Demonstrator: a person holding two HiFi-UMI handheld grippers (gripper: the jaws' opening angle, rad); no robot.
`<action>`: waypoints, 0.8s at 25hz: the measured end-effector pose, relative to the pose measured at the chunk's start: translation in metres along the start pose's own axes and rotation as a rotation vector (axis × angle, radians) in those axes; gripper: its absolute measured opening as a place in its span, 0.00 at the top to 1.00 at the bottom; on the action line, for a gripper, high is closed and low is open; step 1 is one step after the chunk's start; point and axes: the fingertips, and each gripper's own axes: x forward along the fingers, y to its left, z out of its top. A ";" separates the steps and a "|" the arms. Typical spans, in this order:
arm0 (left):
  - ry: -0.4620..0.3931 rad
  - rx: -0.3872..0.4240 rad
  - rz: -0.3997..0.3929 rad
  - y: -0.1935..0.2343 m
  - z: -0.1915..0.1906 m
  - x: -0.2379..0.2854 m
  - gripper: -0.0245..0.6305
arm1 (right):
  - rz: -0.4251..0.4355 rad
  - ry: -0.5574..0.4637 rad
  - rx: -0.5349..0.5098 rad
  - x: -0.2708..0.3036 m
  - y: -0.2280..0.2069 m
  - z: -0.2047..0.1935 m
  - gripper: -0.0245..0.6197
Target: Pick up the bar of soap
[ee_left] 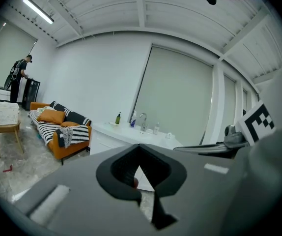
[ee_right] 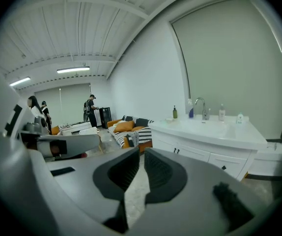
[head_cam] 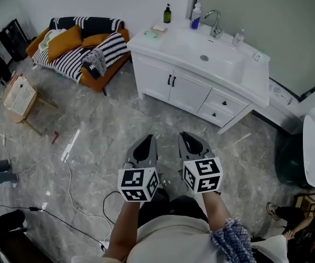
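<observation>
"Two grippers, then. How do they stand?"

"Side by side, low over the grey floor (head_cam: 91,141), both pointing toward the vanity (head_cam: 155,81). The left gripper (head_cam: 146,139) has its jaws closed tip to tip with nothing between them. The right gripper (head_cam: 186,136) is closed too, and it is just as empty."

"And the soap?"

"The soap (head_cam: 158,29) lies at the left end of the vanity top, well apart from both grippers. A dark bottle (head_cam: 167,13) stands just behind it by the wall. The sink (head_cam: 207,53) and faucet (head_cam: 214,23) are further right along the top."

"Anything beside the vanity?"

"An orange sofa (head_cam: 109,73) with striped throws stands to its left, against the same wall."
</observation>
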 end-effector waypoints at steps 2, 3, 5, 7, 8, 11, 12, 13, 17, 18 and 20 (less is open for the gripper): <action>0.003 -0.003 -0.002 0.007 0.003 0.003 0.95 | 0.006 0.004 0.029 0.006 0.002 0.001 0.94; 0.004 -0.004 -0.002 0.010 0.004 0.005 0.95 | 0.004 0.004 0.032 0.008 0.002 0.002 0.94; 0.005 -0.002 -0.004 0.015 0.007 0.006 0.95 | -0.008 0.006 0.015 0.012 0.003 0.005 0.94; 0.005 -0.001 -0.005 0.019 0.008 0.007 0.95 | -0.010 0.004 0.009 0.016 0.003 0.008 0.94; 0.007 -0.002 -0.006 0.021 0.008 0.008 0.95 | -0.008 0.002 0.014 0.018 0.004 0.009 0.94; 0.016 -0.001 -0.011 0.024 0.008 0.012 0.95 | -0.010 0.000 0.025 0.023 0.002 0.012 0.94; 0.017 0.001 -0.013 0.025 0.009 0.014 0.95 | -0.014 0.001 0.024 0.025 0.001 0.012 0.94; 0.017 0.004 -0.015 0.026 0.011 0.016 0.95 | -0.019 0.002 0.020 0.027 0.000 0.013 0.94; 0.017 0.011 -0.016 0.030 0.015 0.026 0.95 | -0.028 0.001 -0.014 0.036 -0.004 0.017 0.94; 0.018 0.012 -0.016 0.030 0.016 0.029 0.95 | -0.024 -0.003 -0.006 0.039 -0.005 0.019 0.94; 0.020 0.018 -0.014 0.032 0.017 0.035 0.95 | -0.018 -0.011 0.021 0.045 -0.010 0.022 0.94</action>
